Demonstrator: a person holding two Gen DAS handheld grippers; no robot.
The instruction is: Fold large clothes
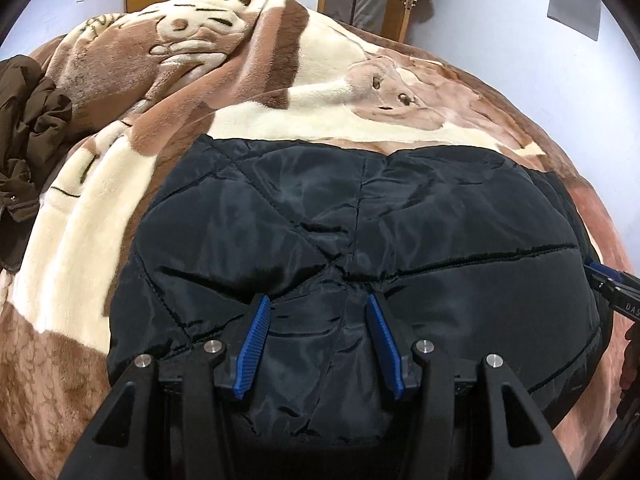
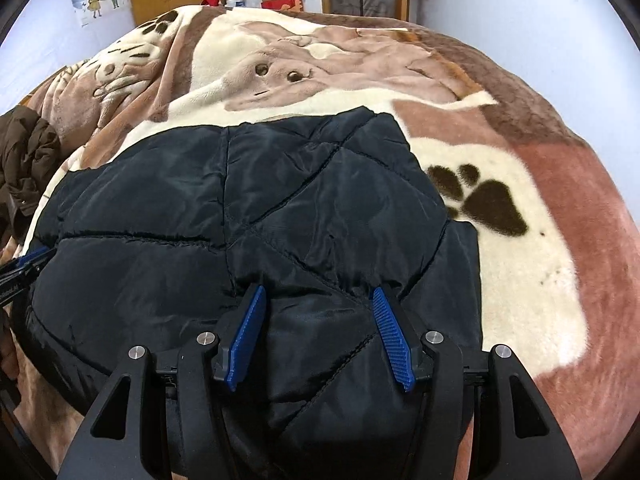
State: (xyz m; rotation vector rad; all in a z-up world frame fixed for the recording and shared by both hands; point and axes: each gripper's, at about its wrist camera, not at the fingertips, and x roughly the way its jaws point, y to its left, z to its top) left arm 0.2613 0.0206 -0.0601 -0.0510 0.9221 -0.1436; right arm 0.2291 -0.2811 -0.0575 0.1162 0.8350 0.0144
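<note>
On the bed's plush brown-and-cream dog-print blanket (image 1: 280,120) lies our black quilted padded jacket (image 1: 360,220); we grasp bunched folds of it in both the left gripper (image 1: 316,300) and right gripper (image 2: 318,290) fingers.

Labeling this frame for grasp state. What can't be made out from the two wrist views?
- Left wrist view: black quilted jacket near edge, hidden under the left gripper body.
- Right wrist view: whether the right gripper fingers pinch the jacket or only straddle its bulge.
- Both views: brown garment, cut off by the left edge.
- Left wrist view: right gripper mostly off the right edge.
</note>
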